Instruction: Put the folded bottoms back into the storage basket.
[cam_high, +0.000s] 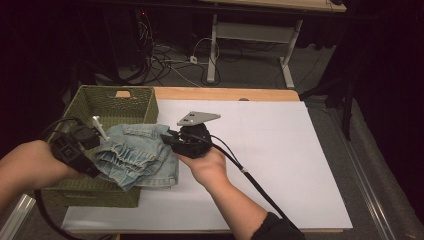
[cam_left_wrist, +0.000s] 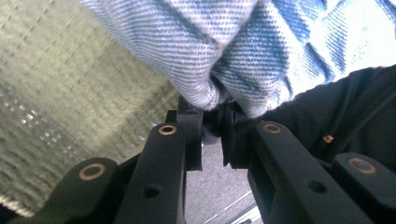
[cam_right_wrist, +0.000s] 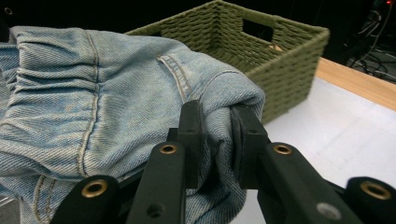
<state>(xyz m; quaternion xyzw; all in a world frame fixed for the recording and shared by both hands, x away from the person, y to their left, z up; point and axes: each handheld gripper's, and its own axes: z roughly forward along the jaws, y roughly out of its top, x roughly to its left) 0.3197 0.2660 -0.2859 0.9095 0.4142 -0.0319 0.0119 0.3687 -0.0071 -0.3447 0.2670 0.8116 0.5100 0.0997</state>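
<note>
High view: a person holds a folded pair of light-blue denim shorts (cam_high: 137, 155) between two claws, over the right rim of a green woven basket (cam_high: 112, 102) at the tabletop's (cam_high: 280, 160) 9 o'clock side. The left claw (cam_high: 96, 145) pinches the shorts' 9 o'clock edge; the right claw (cam_high: 169, 140) pinches the 3 o'clock edge. The shorts look folded and lifted; lowering them into the basket and letting go appears to be what is left.

Left gripper view: the left claw (cam_left_wrist: 212, 135) is clamped on a bunched fold of denim shorts (cam_left_wrist: 243, 51), its jaws nearly together. Blurred green basket (cam_left_wrist: 70, 93) weave lies behind at 9 o'clock. This close look confirms the pinch, which the high view leaves too small to judge.

Right gripper view: the right claw (cam_right_wrist: 215, 140) is clamped on a thick folded corner of the denim shorts (cam_right_wrist: 93, 102). The elastic waistband and seams show here. The basket (cam_right_wrist: 280, 51) stands at 1 o'clock on the white tabletop (cam_right_wrist: 345, 135), its inside hidden from this angle.
</note>
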